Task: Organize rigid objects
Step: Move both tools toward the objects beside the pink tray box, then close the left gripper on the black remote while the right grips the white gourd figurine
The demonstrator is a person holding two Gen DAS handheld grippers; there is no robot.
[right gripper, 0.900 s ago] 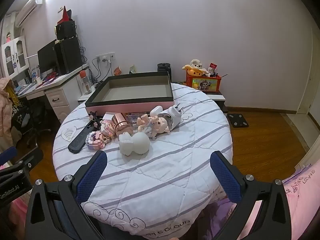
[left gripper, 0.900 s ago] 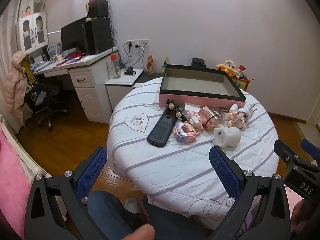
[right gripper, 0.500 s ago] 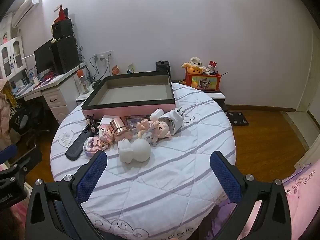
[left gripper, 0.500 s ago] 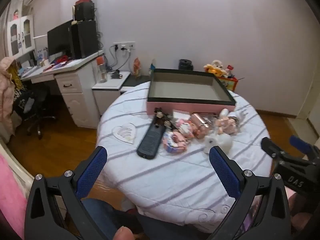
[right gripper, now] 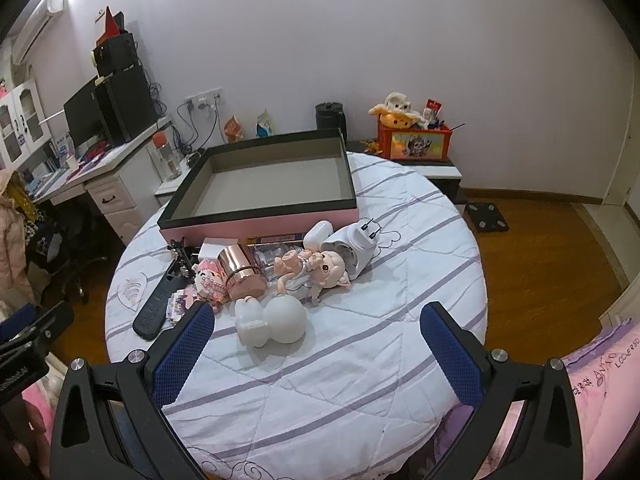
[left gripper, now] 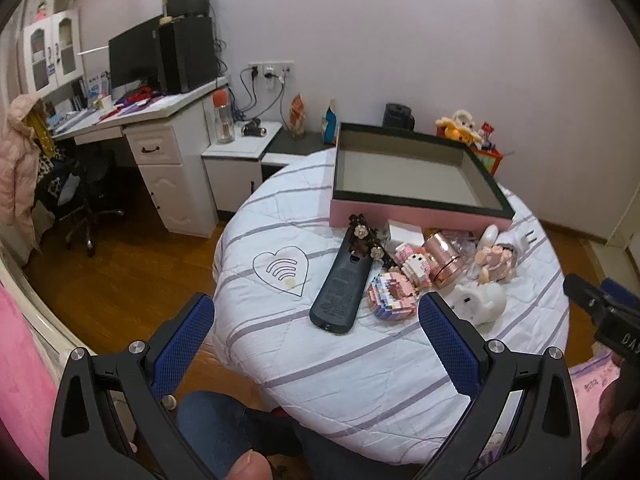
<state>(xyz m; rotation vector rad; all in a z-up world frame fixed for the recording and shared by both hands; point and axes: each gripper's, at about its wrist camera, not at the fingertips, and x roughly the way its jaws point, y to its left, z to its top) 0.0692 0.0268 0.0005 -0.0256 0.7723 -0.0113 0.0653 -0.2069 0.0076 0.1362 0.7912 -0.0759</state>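
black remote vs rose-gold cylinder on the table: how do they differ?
The long flat black remote control is matte and slab-shaped; the shiny rose-gold metallic cylinder is round and reflective. The remote sits at the left end of the clutter, the cylinder mid-pile among toys. Both lie on the striped white tablecloth, outside the pink box.

I see a round quilted table [right gripper: 360, 380]; beyond my right claw [right gripper: 316, 346] lie a pink tray [right gripper: 260, 226], toys [right gripper: 312, 268] and a remote [right gripper: 154, 306].

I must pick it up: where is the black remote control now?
In both views the black remote control lies at the pile's left end, beside the pink block toy.
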